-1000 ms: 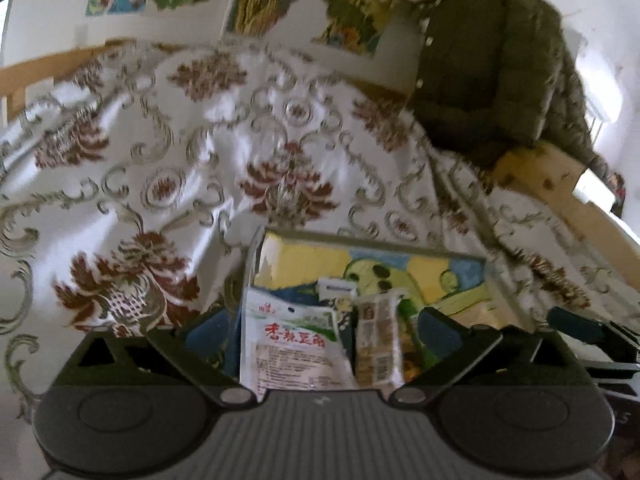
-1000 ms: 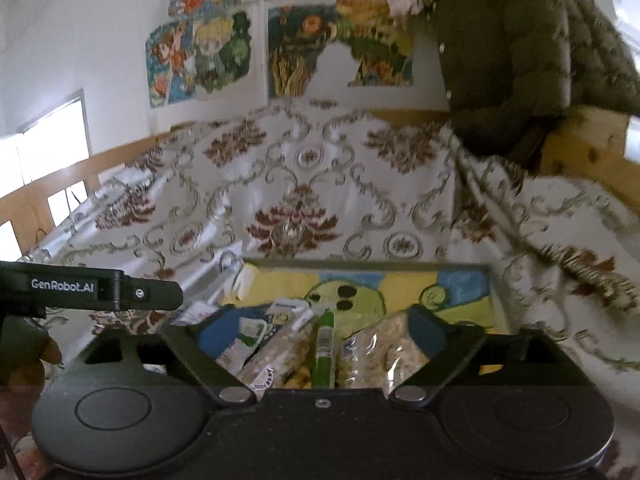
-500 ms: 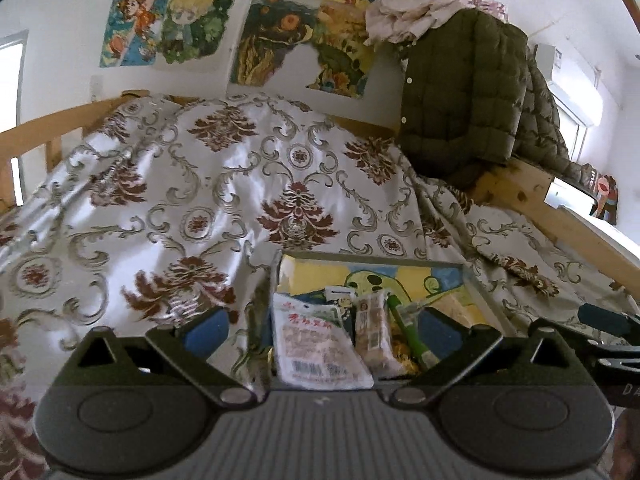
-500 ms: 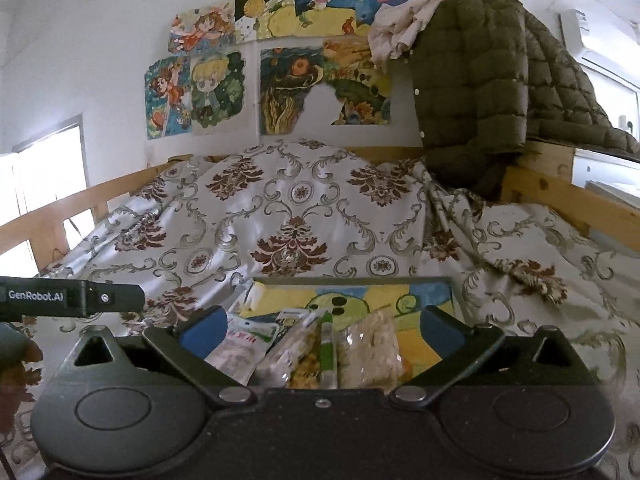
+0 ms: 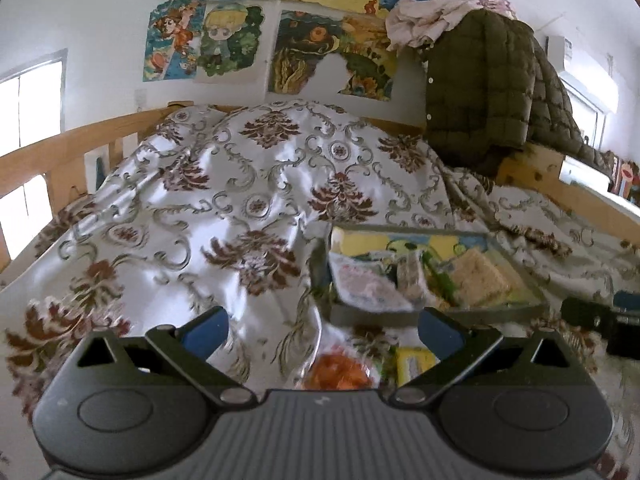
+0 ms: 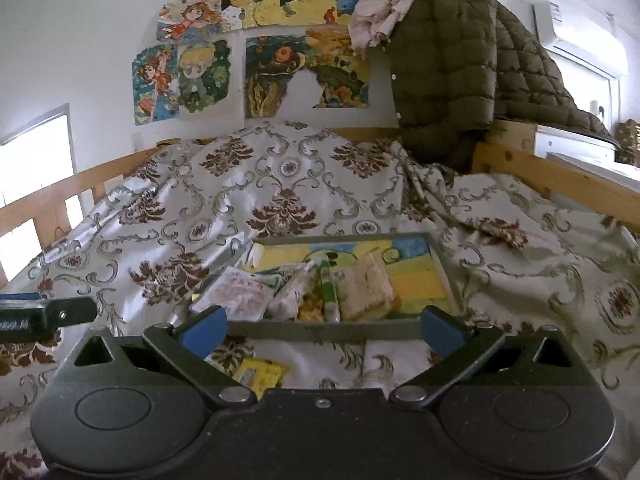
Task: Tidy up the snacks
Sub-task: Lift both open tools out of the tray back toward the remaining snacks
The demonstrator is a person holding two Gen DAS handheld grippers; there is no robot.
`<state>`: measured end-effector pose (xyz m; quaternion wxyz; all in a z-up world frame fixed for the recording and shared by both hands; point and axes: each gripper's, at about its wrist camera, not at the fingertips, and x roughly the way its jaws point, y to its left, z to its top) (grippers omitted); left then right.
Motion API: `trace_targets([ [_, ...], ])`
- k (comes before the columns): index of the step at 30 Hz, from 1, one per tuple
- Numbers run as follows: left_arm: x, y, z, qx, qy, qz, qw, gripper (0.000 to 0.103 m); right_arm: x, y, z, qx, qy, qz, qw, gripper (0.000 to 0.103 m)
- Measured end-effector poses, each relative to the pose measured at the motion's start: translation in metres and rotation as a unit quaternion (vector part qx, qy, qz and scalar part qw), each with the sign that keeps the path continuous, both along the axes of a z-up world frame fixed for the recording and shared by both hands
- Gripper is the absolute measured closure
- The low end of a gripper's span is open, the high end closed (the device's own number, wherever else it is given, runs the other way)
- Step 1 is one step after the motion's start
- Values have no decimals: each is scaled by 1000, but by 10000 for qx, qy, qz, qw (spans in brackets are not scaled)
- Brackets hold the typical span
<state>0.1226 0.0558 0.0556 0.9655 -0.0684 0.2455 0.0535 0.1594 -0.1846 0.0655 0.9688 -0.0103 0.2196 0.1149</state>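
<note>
A grey tray (image 6: 320, 330) with a cartoon picture inside lies on the patterned bedspread; it also shows in the left wrist view (image 5: 436, 313). In it lie a white snack packet (image 6: 240, 294), a clear bar packet (image 6: 294, 294), a green stick (image 6: 329, 292) and a pale cracker pack (image 6: 366, 290). On the bedspread in front of the tray lie a yellow packet (image 6: 260, 374), also in the left wrist view (image 5: 412, 364), and an orange snack bag (image 5: 340, 372). My left gripper (image 5: 322, 326) is open and empty, above the orange bag. My right gripper (image 6: 322, 326) is open and empty, just short of the tray.
The floral bedspread (image 5: 240, 200) covers the whole bed. Wooden rails (image 6: 560, 176) run along both sides. An olive quilted jacket (image 6: 460, 72) hangs at the back right. The other gripper's tip (image 6: 44, 318) shows at the left edge of the right wrist view.
Both grippers have pulled back and up from the tray. The tray now lies farther off, and the yellow packet and orange bag in front of it have come into view.
</note>
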Motion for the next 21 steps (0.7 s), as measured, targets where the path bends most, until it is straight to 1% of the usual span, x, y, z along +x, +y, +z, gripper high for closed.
trace_targets([
  [3,-14,-2,-7,82,121,-40,9999,0,-13,1,-5,-53,95,-40,9999,1],
  [6,-26,-4,-15,157,217,17,9996,0,-25,2,-10,-137,139,-3,9998,1],
  [12,-50,-10,-25,285,253,161,9991,0,-42,8,-21,-277,282,33,9992,1],
  [17,-68,-18,-31,495,154,349,9980,0,-50,13,-33,-299,457,35,9985,1],
  [19,-75,-21,-32,561,92,317,9979,0,-54,15,-37,-325,509,44,9982,1],
  [21,-82,-25,-32,771,0,197,9968,0,-57,16,-43,-387,538,58,9978,1],
])
